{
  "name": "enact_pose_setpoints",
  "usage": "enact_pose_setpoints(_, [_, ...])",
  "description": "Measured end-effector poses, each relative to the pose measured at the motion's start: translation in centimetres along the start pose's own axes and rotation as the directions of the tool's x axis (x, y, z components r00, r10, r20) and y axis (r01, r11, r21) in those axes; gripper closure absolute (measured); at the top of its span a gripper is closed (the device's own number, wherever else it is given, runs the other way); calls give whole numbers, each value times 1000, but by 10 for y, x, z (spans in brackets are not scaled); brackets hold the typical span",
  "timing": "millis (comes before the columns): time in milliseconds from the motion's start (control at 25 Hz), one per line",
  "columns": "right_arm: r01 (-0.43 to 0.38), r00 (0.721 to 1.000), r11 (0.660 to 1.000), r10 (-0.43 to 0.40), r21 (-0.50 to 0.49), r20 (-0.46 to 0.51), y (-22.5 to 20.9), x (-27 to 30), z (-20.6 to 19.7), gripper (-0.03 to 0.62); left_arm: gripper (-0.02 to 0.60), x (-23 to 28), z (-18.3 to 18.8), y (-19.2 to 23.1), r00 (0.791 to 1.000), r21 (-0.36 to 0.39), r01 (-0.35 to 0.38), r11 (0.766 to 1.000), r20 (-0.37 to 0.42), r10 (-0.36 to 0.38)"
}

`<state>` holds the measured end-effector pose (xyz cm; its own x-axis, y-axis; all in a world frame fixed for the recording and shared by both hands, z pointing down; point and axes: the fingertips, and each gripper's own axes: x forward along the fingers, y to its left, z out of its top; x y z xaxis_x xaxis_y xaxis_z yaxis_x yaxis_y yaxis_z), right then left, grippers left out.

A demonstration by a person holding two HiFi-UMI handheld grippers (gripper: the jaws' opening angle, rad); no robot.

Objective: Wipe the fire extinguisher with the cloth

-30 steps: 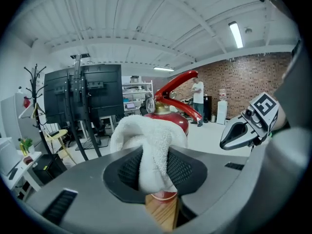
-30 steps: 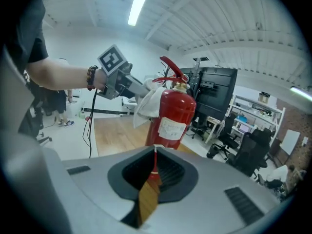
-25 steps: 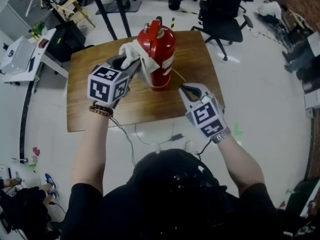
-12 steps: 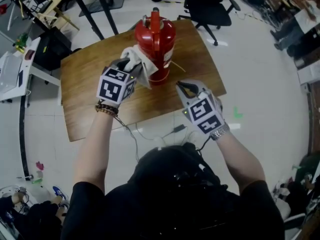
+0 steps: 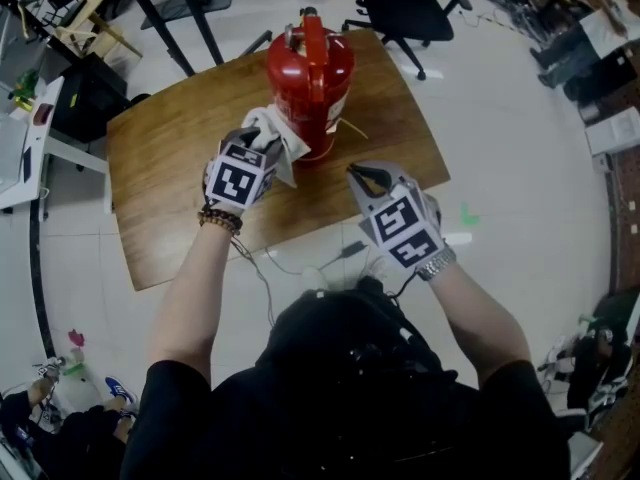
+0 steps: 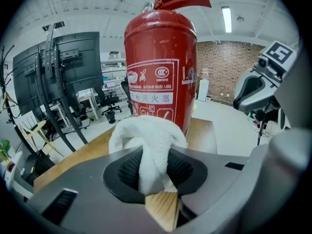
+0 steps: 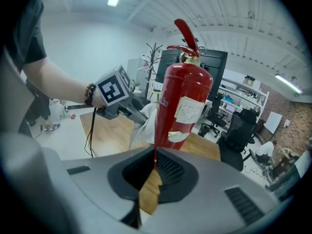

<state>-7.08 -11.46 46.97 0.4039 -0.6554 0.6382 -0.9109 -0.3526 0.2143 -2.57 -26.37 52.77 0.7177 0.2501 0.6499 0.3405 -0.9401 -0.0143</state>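
One cloth [image 5: 273,128], now lower on extinguisher [image 5: 312,73]

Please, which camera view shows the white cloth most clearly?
The left gripper view: the cloth fills the centre, pinched in the left tongs, close before the fire extinguisher. The head view shows it small, from above, beside the extinguisher. The right gripper view shows only a pale fold beside the extinguisher.

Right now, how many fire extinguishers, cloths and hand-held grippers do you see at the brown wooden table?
Red metal fire extinguisher: 1
White towelling cloth: 1
Grey two-jaw grippers, left gripper and right gripper: 2
Total: 4
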Motion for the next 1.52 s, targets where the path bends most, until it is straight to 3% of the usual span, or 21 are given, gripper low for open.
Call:
enact_pose_setpoints(720, [-13,999,1000,13,21,-46,1,25,-10,566,480,57,-67,1,985,37,5,999,-174,1])
enact_pose_setpoints(1120, [-16,998,1000,17,17,-60,0,22,-13,566,480,80,-105,-13,964,-5,36,999,-264,-36])
enact_pose_setpoints(1280, [-29,998,1000,29,7,-49,-2,16,-15,566,479,75,-108,-10,964,-26,-4,1000,-266,-3])
enact_pose_setpoints(1520, [-69,997,997,69,-17,-14,-6,1,-18,566,479,41,-99,4,959,-56,-129,990,-260,110])
